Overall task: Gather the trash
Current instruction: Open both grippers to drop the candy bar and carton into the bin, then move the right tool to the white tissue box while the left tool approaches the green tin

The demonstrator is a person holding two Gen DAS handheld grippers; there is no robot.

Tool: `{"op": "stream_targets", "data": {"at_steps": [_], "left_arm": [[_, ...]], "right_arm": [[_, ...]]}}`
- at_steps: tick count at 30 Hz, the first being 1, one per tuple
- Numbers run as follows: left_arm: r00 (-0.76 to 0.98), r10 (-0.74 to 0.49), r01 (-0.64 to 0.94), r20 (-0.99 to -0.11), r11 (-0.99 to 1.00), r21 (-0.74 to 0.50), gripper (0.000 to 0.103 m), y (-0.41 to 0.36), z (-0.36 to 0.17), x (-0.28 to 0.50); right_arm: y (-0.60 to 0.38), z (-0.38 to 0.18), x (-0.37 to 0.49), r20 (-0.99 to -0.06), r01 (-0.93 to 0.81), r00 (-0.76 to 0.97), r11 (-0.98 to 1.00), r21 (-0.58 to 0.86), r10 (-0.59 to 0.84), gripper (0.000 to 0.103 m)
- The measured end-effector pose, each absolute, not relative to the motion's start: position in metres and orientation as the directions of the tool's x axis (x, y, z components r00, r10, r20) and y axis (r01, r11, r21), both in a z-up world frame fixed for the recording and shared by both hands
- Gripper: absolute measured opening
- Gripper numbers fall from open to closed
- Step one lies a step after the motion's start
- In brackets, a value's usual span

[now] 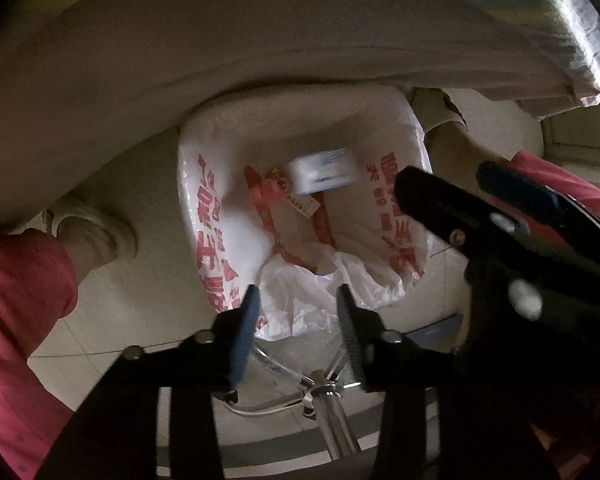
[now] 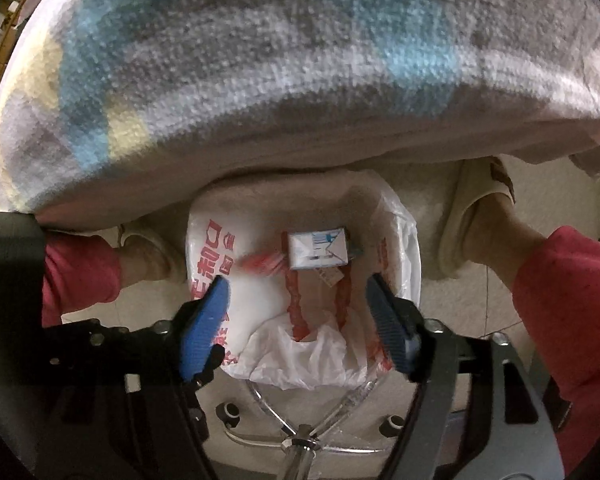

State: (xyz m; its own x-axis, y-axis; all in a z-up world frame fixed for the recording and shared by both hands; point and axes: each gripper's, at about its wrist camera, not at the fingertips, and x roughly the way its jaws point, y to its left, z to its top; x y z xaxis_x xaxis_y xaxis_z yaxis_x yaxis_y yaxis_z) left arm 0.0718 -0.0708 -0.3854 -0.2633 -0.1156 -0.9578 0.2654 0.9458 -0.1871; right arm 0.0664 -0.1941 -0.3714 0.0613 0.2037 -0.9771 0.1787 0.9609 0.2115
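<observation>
Trash bin on the floor, lined with a white plastic bag printed in red characters, partly legible ("利口"). A small white-and-blue carton, its print blurred, lies inside. Left gripper and right gripper both open, empty, above the bin.

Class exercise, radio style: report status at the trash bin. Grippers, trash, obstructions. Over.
Left gripper open, empty. Right gripper open, empty, above bin bag. White carton and red wrapper inside bag. Bed edge overhangs the bin's far side.
</observation>
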Motion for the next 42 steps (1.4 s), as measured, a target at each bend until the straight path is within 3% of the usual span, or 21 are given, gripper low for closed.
{"op": "stream_targets", "data": {"at_steps": [8, 13, 16, 22, 29, 33, 36, 42], "left_arm": [[-0.219, -0.064, 0.280, -0.974, 0.952, -0.126, 0.065, -0.066, -0.376, 0.069], [-0.219, -0.079, 0.275, -0.973, 0.951, -0.139, 0.068, -0.056, -0.360, 0.067], [-0.182, -0.108, 0.260, -0.977, 0.953, -0.154, 0.068, -0.050, -0.338, 0.064], [-0.052, -0.186, 0.233, -0.981, 0.953, -0.193, 0.083, -0.019, -0.261, 0.070], [0.186, -0.107, 0.268, -0.977, 0.962, -0.054, 0.091, 0.027, -0.147, 0.147], [0.210, -0.149, 0.265, -0.966, 0.960, -0.091, 0.094, 0.043, -0.105, 0.204], [0.207, -0.127, 0.294, -0.970, 0.954, -0.062, 0.094, 0.042, -0.097, 0.239], [0.182, -0.095, 0.298, -0.979, 0.954, -0.037, 0.094, 0.032, -0.111, 0.297]], "right_arm": [[-0.192, -0.361, 0.064, -0.976, 0.181, 0.081, 0.960, 0.214, 0.202, 0.078], [-0.196, -0.338, 0.058, -0.969, 0.171, 0.137, 0.959, 0.225, 0.203, 0.079], [-0.197, -0.306, 0.051, -0.956, 0.138, 0.205, 0.961, 0.239, 0.208, 0.081], [-0.190, -0.222, 0.043, -0.905, -0.005, 0.410, 0.993, 0.122, 0.113, 0.093], [-0.184, -0.106, 0.073, -0.810, -0.253, 0.568, 0.967, -0.004, 0.145, 0.093], [-0.181, -0.055, 0.094, -0.756, -0.369, 0.619, 0.929, -0.038, 0.215, 0.095], [-0.177, -0.032, 0.116, -0.749, -0.463, 0.593, 0.886, -0.018, 0.295, 0.096], [-0.162, -0.039, 0.154, -0.779, -0.519, 0.561, 0.852, -0.065, 0.282, 0.096]]}}
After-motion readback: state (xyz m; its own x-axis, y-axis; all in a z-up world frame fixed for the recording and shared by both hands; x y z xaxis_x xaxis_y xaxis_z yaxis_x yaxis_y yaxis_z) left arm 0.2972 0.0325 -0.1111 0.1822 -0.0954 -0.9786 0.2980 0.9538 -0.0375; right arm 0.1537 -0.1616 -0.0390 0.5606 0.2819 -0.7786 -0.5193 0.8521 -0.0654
